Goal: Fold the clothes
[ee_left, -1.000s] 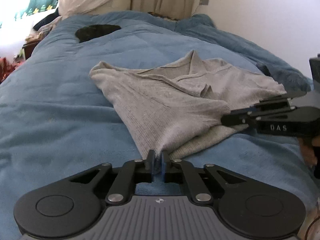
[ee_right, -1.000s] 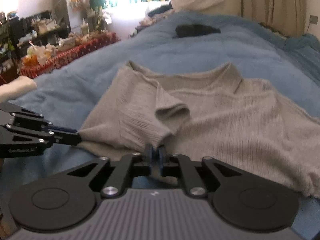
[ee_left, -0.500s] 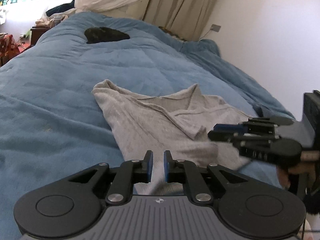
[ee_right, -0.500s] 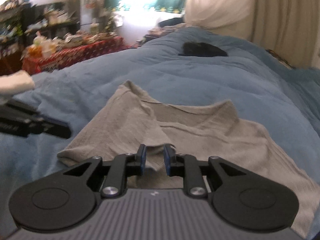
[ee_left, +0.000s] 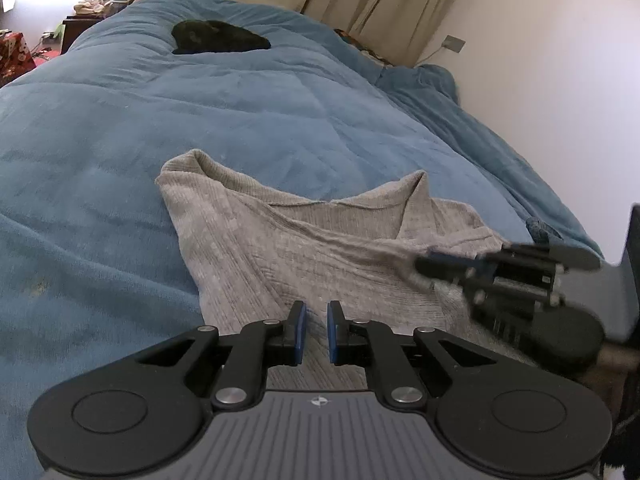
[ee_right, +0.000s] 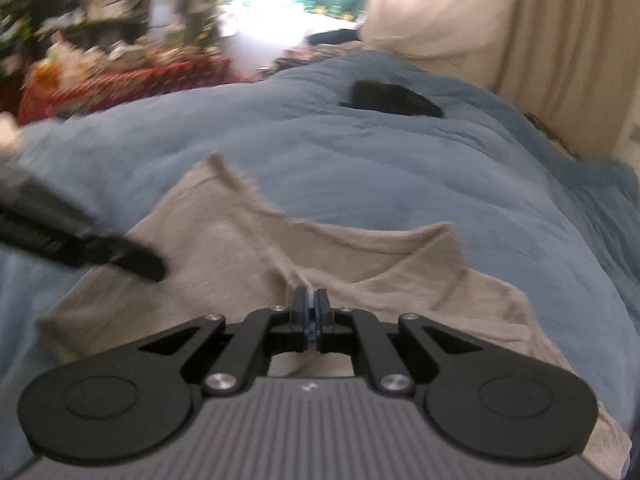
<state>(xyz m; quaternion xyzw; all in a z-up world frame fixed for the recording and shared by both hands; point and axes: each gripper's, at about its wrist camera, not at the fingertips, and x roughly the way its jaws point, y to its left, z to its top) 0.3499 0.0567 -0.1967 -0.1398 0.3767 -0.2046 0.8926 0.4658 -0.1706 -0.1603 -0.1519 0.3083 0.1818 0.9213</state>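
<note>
A grey knit sweater point(ee_left: 300, 248) lies partly folded on the blue duvet point(ee_left: 200, 120), neckline pointing away from me. My left gripper point(ee_left: 316, 328) hovers over its near part, open by a narrow gap with nothing between the pads. My right gripper point(ee_left: 424, 266) comes in from the right, and a ridge of cloth runs taut to its tip. In the right wrist view, the right gripper point(ee_right: 310, 312) is shut where a crease of the sweater point(ee_right: 360, 256) ends. The left gripper point(ee_right: 156, 270) shows there as a dark blur at the left.
A black garment point(ee_left: 220, 38) lies far up the bed near the curtains point(ee_left: 380, 0). A white wall runs along the bed's right side. In the right wrist view, a cluttered table with a red cloth point(ee_right: 120, 80) stands beyond the bed's left edge.
My left gripper let go of the sweater's hem and moved up over the garment. My right gripper opened, moved toward the middle of the sweater and shut on a crease there.
</note>
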